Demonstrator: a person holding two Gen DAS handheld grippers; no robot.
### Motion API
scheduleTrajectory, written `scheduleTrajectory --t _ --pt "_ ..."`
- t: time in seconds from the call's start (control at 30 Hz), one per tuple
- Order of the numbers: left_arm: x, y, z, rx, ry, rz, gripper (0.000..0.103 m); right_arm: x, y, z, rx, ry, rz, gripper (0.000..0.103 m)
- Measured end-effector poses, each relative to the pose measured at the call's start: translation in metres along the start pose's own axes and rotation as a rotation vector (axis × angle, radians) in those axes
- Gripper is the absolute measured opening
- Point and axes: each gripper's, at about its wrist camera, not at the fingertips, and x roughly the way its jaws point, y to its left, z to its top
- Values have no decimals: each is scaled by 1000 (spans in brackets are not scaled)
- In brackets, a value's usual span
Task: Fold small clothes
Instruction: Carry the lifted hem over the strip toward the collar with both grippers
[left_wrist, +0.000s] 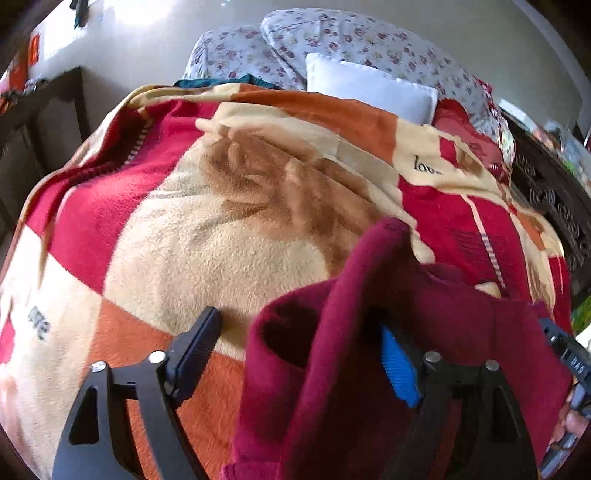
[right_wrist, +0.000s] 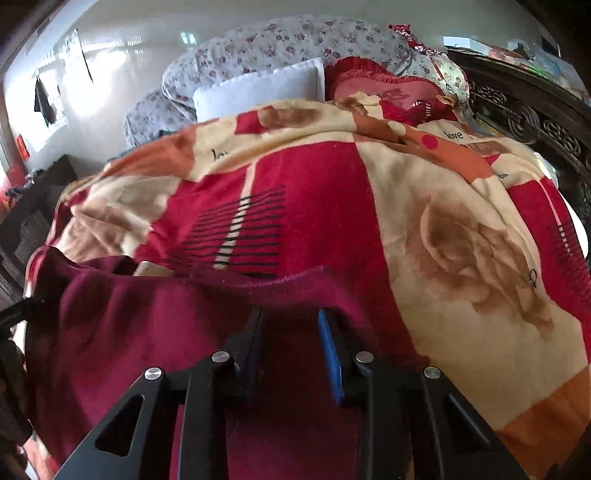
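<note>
The left gripper (left_wrist: 295, 354) is standing wide apart, maroon fleece garment (left_wrist: 388, 314) bunching over its blue pad without being pinched. The right gripper (right_wrist: 290, 347) is narrowing over the same garment (right_wrist: 147, 332); cloth is lying between its jaws, though whether they are biting yet is hard to tell through the blur. The garment is lying rumpled at the near edge of the patterned blanket (left_wrist: 184, 240), so this looks like the laying-out step. Next, each gripper needs a firm hold on an edge before folding.

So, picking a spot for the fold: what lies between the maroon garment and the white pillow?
Only the patterned blanket lies on that stretch; both wrist views show it.
</note>
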Motion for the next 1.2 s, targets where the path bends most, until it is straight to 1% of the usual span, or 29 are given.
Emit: scheduleTrajectory --t 0.03,0.1,0.17,0.23,0.3,0.37,0.53,0.63,0.73,0.8,0.9,0.97,1.07,1.13,1.2 --pt "0 0 0 -1 -8 6 89 0 0 1 3 1 1 31" --pt "0 -1 -1 4 -15 10 89 -4 -2 1 10 -1 16 31" --pt "-4 -1 -2 3 -18 6 89 -15 -3 -1 28 -15 37 33" --pt "-13 -2 -4 12 -30 16 89 -35 -3 -6 40 -41 61 34" --pt "-27 -3 -9 28 -62 35 89 -60 0 -16 36 -67 94 39" --pt "-40 -5 -15 48 -82 34 89 -80 4 -27 27 -83 114 48" --pt "-68 -12 -34 95 -106 42 89 -112 12 -53 3 -102 136 49" --pt "-81 -15 -46 119 -113 36 89 -123 15 -64 4 -115 128 49" --pt "-88 -16 -57 130 -113 38 89 -127 14 -72 6 -130 87 49" --pt "-90 -16 -65 132 -104 39 89 -119 7 -75 43 -110 81 49" --pt "-87 -11 -75 122 -83 41 89 -93 -2 -78 76 -50 68 49" --pt "-81 -6 -83 109 -56 46 89 -86 -2 -78 69 -44 60 49" --pt "-67 4 -92 91 19 49 89 -95 9 -72 34 -35 27 49" --pt "-66 12 -97 64 32 33 89 -107 16 -70 28 -55 42 49" --pt "-70 20 -102 28 35 1 89 -115 30 -67 0 -61 68 50"
